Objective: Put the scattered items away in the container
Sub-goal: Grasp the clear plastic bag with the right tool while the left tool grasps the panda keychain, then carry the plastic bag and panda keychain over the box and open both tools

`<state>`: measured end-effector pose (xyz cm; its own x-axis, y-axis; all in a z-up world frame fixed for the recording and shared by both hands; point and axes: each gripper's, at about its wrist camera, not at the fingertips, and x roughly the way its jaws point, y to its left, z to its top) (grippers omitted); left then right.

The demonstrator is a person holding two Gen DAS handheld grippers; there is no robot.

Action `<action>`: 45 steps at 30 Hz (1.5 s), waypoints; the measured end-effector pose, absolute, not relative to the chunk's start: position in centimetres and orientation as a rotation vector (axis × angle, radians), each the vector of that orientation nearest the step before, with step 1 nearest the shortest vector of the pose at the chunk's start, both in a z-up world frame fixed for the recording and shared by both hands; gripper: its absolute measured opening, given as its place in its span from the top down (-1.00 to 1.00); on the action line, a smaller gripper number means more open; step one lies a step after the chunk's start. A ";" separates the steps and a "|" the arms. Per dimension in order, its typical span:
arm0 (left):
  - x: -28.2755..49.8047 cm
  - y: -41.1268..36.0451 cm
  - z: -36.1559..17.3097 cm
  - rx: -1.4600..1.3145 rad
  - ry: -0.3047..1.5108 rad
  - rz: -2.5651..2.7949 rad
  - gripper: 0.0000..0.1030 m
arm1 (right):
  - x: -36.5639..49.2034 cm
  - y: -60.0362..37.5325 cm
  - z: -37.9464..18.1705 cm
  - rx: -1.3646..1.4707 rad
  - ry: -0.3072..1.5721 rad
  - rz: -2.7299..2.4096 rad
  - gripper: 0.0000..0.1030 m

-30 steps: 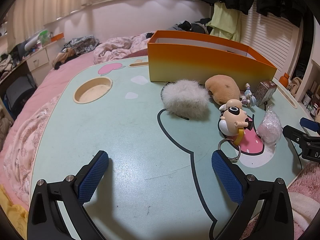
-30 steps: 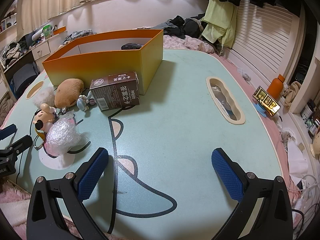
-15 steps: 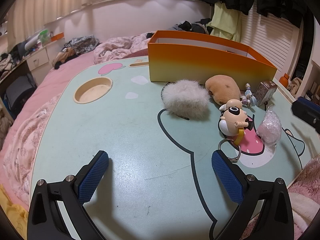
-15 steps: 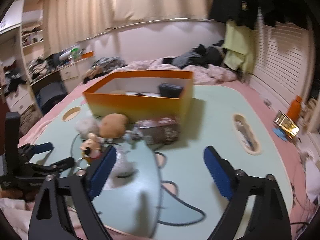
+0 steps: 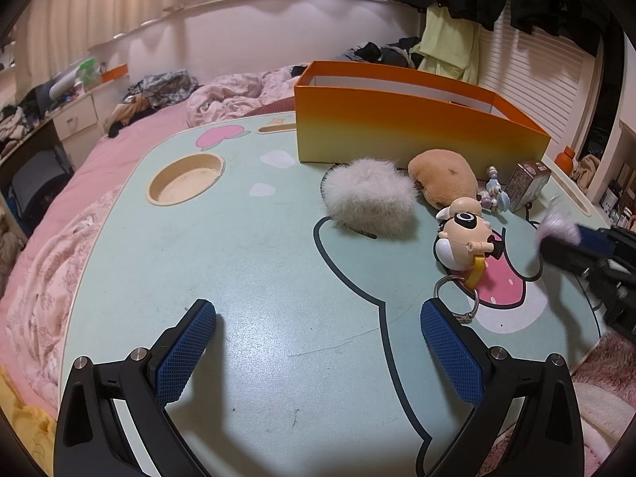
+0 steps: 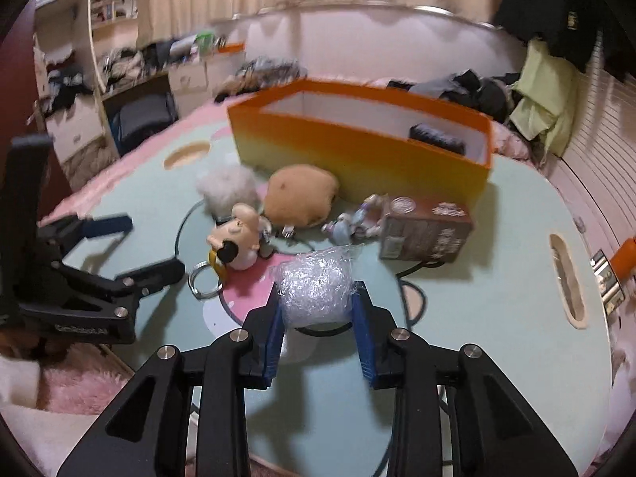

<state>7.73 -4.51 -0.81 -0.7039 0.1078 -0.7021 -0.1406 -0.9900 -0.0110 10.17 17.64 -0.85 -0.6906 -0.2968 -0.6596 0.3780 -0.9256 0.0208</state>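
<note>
My right gripper has its jaws closing, with both blue pads against a crumpled clear plastic ball near the table's front edge. In the left wrist view the ball and the right gripper are blurred at the right. My left gripper stands open over bare table with nothing in it. Behind stands the orange box, with a dark item inside. In front of it lie a white fluffy ball, a brown plush, a cartoon keychain figure, a small pastel figure and a brown drink carton.
The mint-green table has a round cup recess at its left and a long slot at its right. A pink bed with crumpled bedding surrounds it. An orange bottle stands beyond the right edge.
The right gripper swung left toward the items and its jaws narrowed from wide apart to pressing on the plastic ball, which shifted a little. The left gripper has not moved.
</note>
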 end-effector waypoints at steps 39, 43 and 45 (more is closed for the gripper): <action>7.2 0.3 3.7 -0.957 0.138 2.607 0.30 | 10.7 23.8 0.9 0.863 -0.202 -2.784 0.36; 7.1 0.0 5.1 -0.918 0.107 2.597 0.30 | 10.5 23.8 1.3 0.859 -0.189 -2.783 0.36; 6.9 -0.1 5.9 -0.890 0.104 2.605 0.30 | 10.3 23.8 1.6 0.853 -0.181 -2.782 0.36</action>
<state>6.87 -0.14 5.91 -0.7250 0.3334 -0.6027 -0.3804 -0.9233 -0.0531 10.26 23.78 1.59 -0.8056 -0.2497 -0.5373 0.1778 -0.9670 0.1826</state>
